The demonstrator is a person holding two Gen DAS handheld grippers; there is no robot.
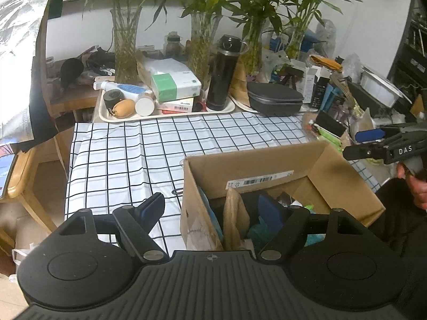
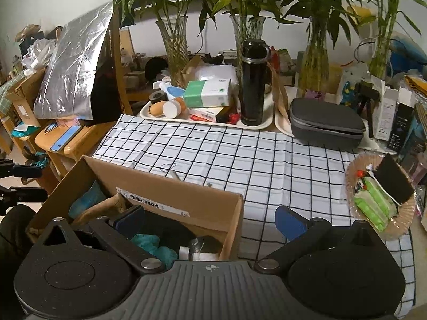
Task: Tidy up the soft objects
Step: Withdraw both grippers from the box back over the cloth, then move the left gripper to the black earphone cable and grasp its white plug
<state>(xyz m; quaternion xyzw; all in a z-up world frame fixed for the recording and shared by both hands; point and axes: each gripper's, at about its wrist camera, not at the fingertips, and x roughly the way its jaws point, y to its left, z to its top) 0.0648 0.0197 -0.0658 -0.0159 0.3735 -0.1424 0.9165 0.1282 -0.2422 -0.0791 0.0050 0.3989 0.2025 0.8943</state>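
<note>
- The left hand-held gripper point(image 1: 213, 213) is open wide and holds nothing; its right finger hangs over the open cardboard box point(image 1: 347, 186), its left finger over the checked cloth point(image 1: 120, 154) of the worktop.
- The right hand-held gripper point(image 2: 213, 224) is also spread apart and empty; its left finger is above the inside of the box, its right finger over the cloth beside the box wall.
- The soft objects lie in the box: a teal cloth point(image 2: 154, 245) (it looks like a towel or fleece), with something dark and something white next to it that I cannot identify.
- I judge that the teal cloth is light, limp and not fragile. It will fold and hang when lifted, so it is better to pinch a thick bunched part near its middle, not a thin edge that may slip out.
- A brown paper bag point(image 1: 234, 218) stands inside the box and may be in the way; it is stiff but crushes easily.
- Writing: the letters "DAS" can be read on the right hand-held gripper in the left wrist view. The white barcode label point(image 1: 260, 180) on the box wall is too small to read.
- Farther away, a tray point(image 2: 149, 114) carries a black bottle point(image 2: 253, 85) and a green and white tissue pack point(image 2: 208, 93); its print is not legible.
</note>
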